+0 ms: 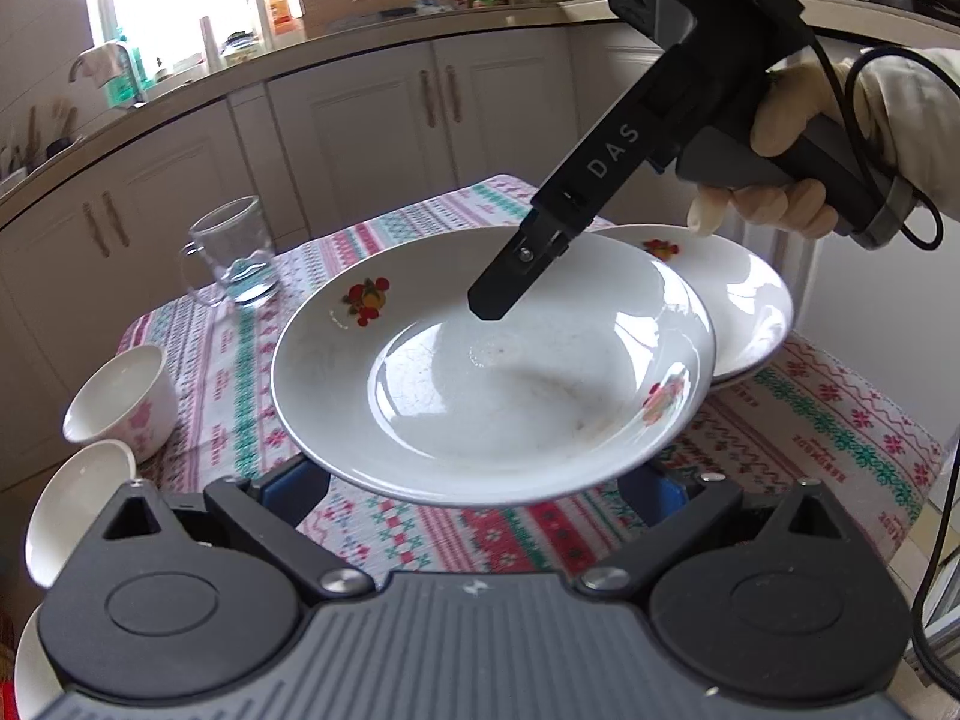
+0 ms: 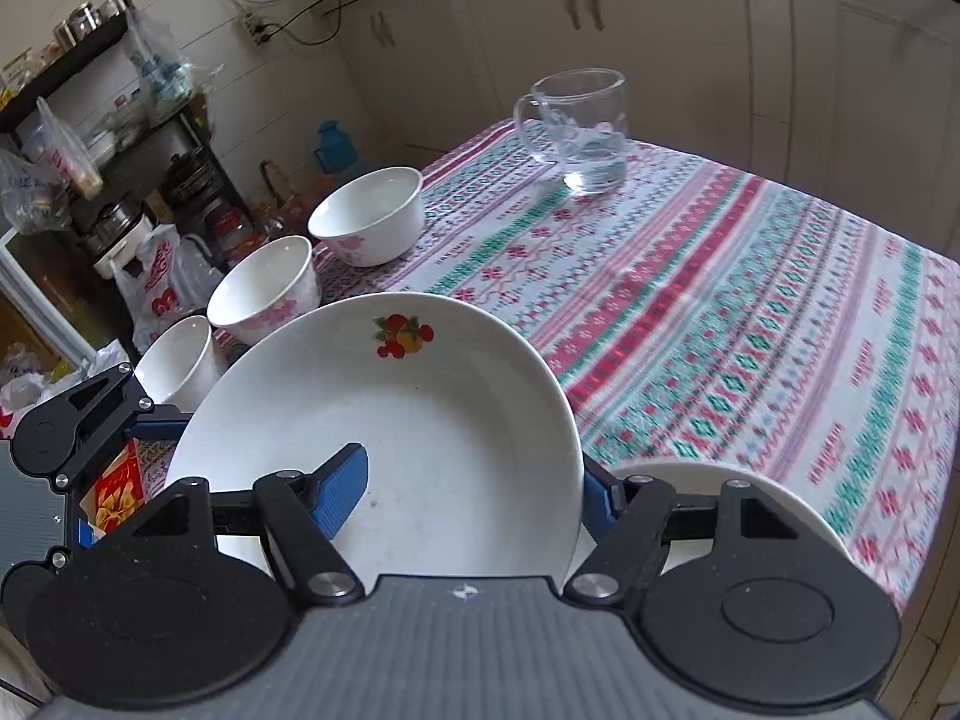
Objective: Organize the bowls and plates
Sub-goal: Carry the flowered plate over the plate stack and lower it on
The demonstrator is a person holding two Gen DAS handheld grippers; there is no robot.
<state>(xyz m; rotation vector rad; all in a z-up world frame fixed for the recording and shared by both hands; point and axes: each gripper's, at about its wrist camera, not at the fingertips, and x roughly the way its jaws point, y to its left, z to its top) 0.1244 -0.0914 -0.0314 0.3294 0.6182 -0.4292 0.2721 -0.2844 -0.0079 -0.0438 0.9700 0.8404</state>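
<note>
A white deep plate with fruit prints (image 1: 492, 360) hangs above the patterned tablecloth (image 1: 810, 420). My right gripper (image 1: 510, 288) grips its far rim, one finger (image 2: 342, 495) inside the plate (image 2: 420, 420) and one below. My left gripper (image 1: 480, 492) is open under the near rim, its blue pads mostly hidden. A second fruit-print plate (image 1: 738, 300) lies on the table behind, partly under the held one; it also shows in the right wrist view (image 2: 750, 480). Three white bowls with pink flowers (image 2: 369, 216) (image 2: 264, 291) (image 2: 180, 360) line the table's edge.
A glass mug (image 2: 582, 126) with a little water stands near the table's far corner. White kitchen cabinets (image 1: 372, 120) stand close behind the table. A cluttered shelf and bags (image 2: 90, 180) lie beyond the bowls.
</note>
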